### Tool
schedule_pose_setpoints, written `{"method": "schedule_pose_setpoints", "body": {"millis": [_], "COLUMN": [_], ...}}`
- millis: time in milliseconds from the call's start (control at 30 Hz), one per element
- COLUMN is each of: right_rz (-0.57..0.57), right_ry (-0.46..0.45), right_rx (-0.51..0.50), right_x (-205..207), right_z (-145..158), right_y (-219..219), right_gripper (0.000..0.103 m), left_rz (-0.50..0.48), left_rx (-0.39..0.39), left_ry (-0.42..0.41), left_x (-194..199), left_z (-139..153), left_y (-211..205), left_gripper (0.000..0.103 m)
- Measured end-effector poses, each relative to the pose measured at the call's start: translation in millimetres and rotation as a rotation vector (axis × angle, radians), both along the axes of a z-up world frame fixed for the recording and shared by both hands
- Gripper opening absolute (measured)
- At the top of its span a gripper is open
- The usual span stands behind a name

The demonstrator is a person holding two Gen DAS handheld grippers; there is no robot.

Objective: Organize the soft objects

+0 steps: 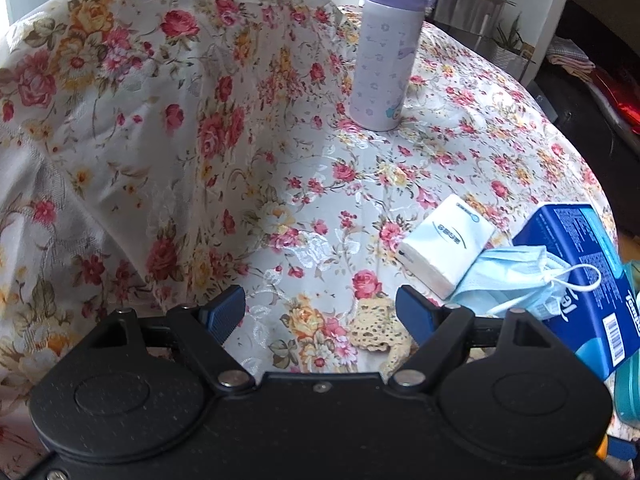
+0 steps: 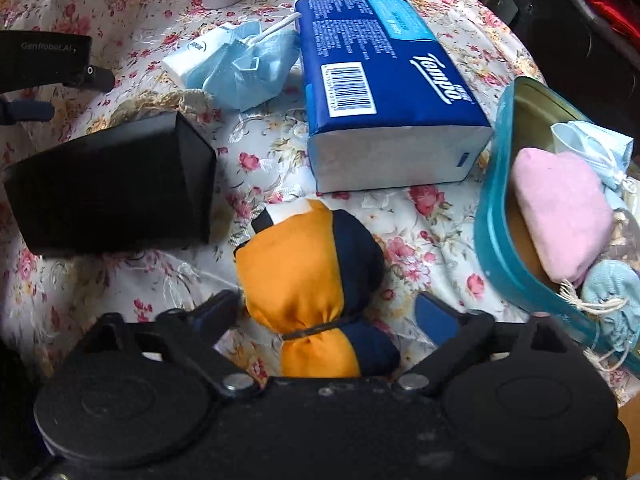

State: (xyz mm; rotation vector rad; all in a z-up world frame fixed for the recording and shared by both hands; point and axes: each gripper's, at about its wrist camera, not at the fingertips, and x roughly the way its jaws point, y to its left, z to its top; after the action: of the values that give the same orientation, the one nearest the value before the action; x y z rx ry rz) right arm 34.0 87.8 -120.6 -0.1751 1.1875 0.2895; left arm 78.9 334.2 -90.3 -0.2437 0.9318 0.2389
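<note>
An orange and navy cloth pouch, tied at the neck, lies on the floral tablecloth between the fingers of my right gripper. The jaws stand wide and the right pad is clear of the cloth. To the right a teal tin holds a pink pouch and light blue pouches. My left gripper hangs open over the cloth with nothing in it, a beige crochet piece by its right finger. A blue face mask lies against a small white tissue pack.
A large blue tissue pack lies beyond the pouch, beside the tin. A lilac bottle stands upright farther back. The tablecloth rises in a draped hump at the left. The left gripper's black body sits left of the pouch.
</note>
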Motion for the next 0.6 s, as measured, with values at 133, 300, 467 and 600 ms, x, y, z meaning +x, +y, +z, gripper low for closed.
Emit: {"method": "schedule_pose_setpoints", "body": {"millis": [133, 300, 467, 600], "right_rz": [0.016, 0.042, 0.058, 0.076], "right_ry": [-0.042, -0.117, -0.158, -0.162], "right_rx": [0.008, 0.039, 0.052, 0.057], "right_x": [-8, -20, -24, -27], "right_z": [-3, -6, -8, -7], "right_y": [-2, -7, -10, -10], "right_gripper": [0.103, 0.103, 0.103, 0.103], "left_rz": [-0.025, -0.067, -0.136, -0.162], "left_rx": [0.015, 0.027, 0.076, 0.124], "left_ry": [0.000, -0.014, 0.009, 0.087], "left_x": [1, 1, 6, 15], "left_z": [1, 8, 15, 17], "left_y": [-7, -15, -34, -48], "left_gripper": [0.080, 0.082, 0.088, 0.087]}}
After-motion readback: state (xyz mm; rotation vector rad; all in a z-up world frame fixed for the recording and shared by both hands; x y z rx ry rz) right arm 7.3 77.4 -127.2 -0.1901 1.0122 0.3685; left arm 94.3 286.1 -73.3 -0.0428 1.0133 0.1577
